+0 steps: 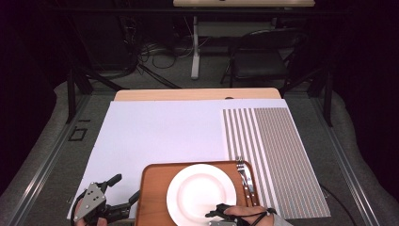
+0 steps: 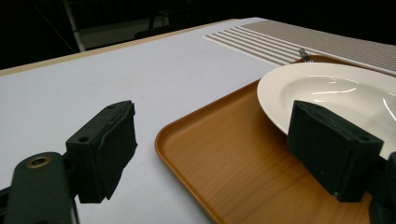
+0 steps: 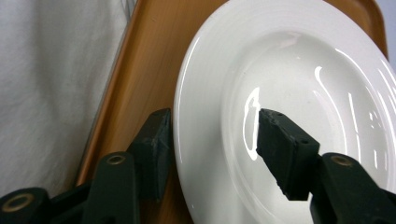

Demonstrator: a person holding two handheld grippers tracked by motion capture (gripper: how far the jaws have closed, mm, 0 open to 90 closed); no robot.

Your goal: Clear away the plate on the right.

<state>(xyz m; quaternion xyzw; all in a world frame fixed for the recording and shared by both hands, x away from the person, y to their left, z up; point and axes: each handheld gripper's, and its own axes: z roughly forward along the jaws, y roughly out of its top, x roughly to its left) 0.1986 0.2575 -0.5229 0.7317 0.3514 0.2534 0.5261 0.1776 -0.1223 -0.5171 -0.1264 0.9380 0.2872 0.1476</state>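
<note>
A glossy white plate, round with a broad rim, sat on the wooden tray at bottom centre. The right hand-held gripper was spread, its jaws straddling the plate's rim. The left hand-held gripper was spread wide over the tray's corner. A fork lay right of the plate.
</note>
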